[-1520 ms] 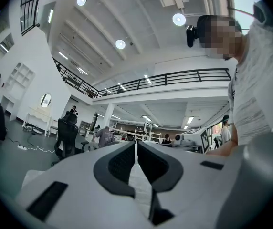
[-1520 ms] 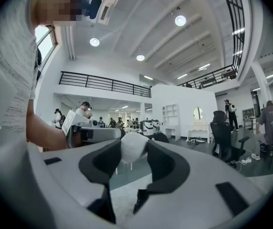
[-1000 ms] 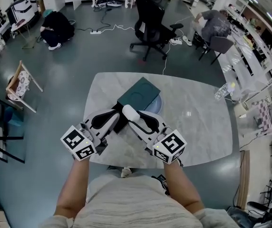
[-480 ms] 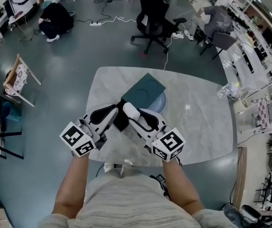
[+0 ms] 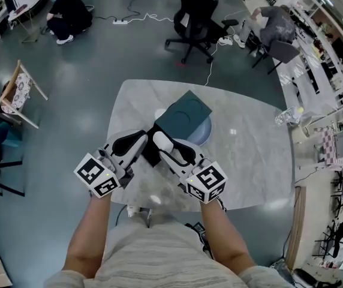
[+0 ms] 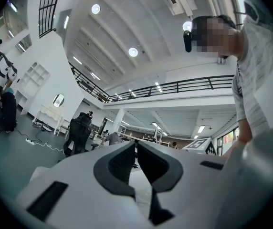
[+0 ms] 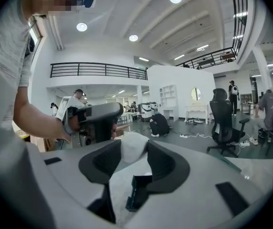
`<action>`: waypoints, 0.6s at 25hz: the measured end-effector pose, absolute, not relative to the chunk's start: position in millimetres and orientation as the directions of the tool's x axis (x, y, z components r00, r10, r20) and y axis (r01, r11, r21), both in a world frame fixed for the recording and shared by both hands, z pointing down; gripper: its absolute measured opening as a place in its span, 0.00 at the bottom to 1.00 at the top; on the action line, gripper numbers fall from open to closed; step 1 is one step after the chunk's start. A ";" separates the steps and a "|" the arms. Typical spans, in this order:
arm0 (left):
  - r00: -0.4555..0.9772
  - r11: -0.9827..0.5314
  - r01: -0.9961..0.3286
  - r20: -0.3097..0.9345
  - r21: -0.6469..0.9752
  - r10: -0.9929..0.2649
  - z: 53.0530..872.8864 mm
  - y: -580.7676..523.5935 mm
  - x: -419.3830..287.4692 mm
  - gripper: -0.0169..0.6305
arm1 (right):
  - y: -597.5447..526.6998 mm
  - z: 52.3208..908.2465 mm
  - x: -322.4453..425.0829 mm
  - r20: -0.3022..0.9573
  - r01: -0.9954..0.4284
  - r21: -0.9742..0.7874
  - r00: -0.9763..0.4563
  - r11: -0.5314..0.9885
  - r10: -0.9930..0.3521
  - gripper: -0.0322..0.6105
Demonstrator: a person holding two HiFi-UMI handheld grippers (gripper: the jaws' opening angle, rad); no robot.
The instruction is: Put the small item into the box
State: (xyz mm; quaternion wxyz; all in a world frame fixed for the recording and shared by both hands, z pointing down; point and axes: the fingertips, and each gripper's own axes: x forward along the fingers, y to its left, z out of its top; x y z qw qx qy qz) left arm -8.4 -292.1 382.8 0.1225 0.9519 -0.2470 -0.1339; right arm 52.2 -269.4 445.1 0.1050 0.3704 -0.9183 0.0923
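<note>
My right gripper (image 5: 160,140) is shut on a small white rounded item (image 5: 162,141), held over the near half of the marble table (image 5: 249,155). In the right gripper view the white item (image 7: 133,148) sits wedged between the dark pads of the right gripper (image 7: 133,151). My left gripper (image 5: 142,138) is beside it on the left, its tips close to the right gripper's. The left gripper (image 6: 135,150) has its jaws nearly together with nothing seen between them. A dark teal square box (image 5: 183,113) lies just beyond both grippers, partly over a blue-grey round dish (image 5: 205,132).
A black object (image 5: 152,153) lies on the table under the two grippers; its shape is hidden. A clear plastic bottle (image 5: 286,116) lies at the table's right edge. A black office chair (image 5: 196,17) stands beyond the far edge. People sit and crouch in the background.
Both grippers have sunk a little toward the table and stayed side by side. The white item has stayed in the right gripper's jaws.
</note>
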 end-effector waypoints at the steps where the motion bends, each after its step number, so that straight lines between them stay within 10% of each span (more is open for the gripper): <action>1: 0.844 -0.850 -0.435 -0.194 0.297 -0.500 383.4 -293.3 -8.5 0.07 | -271.7 448.4 50.8 0.269 -0.701 -0.095 -0.702 0.707 -0.659 0.34; 15: 0.839 -0.838 -0.447 -0.179 0.314 -0.515 403.2 -305.8 -14.8 0.07 | -286.5 503.9 45.9 0.387 -0.718 -0.128 -0.671 0.684 -0.632 0.34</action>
